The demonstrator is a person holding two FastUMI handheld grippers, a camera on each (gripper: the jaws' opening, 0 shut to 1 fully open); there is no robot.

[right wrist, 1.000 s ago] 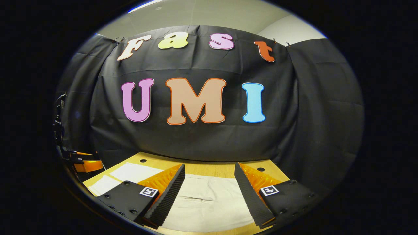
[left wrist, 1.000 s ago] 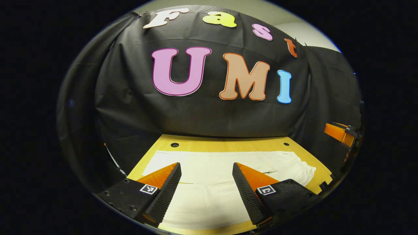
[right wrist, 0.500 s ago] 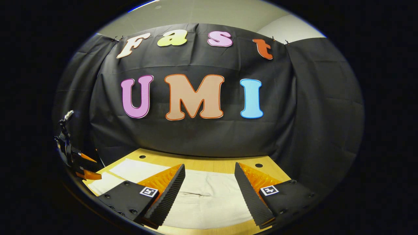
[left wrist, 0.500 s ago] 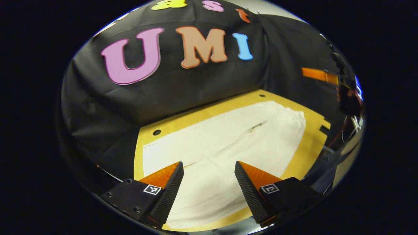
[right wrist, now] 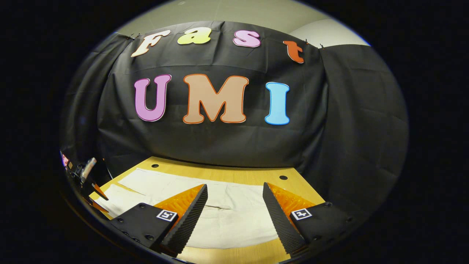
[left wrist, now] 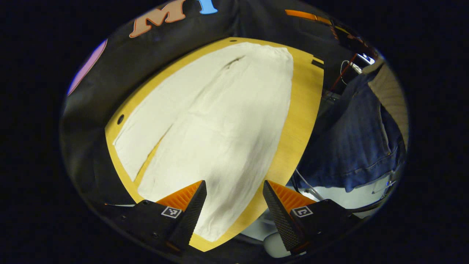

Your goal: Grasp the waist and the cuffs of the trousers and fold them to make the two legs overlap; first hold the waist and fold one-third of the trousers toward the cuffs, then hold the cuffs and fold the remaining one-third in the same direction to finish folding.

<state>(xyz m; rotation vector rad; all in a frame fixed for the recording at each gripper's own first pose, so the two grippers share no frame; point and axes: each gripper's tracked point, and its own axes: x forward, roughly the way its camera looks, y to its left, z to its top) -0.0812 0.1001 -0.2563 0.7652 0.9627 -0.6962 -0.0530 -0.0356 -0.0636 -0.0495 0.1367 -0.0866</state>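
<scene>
Trousers [left wrist: 216,121] are lying flat on the table [left wrist: 300,110], legs side by side with a narrow gap between them. Left claw [left wrist: 234,205] is hanging spread above the near cuff. Right claw [right wrist: 234,209] is hovering spread over the waist end, gripping nothing.

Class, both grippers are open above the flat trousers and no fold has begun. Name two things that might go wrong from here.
1. The left gripper hangs over a cuff right at the table edge; closing there might pinch one cloth layer or drag the trousers off.
2. The right gripper hangs open over the waist end; an off-centre grasp might leave the legs misaligned.
</scene>
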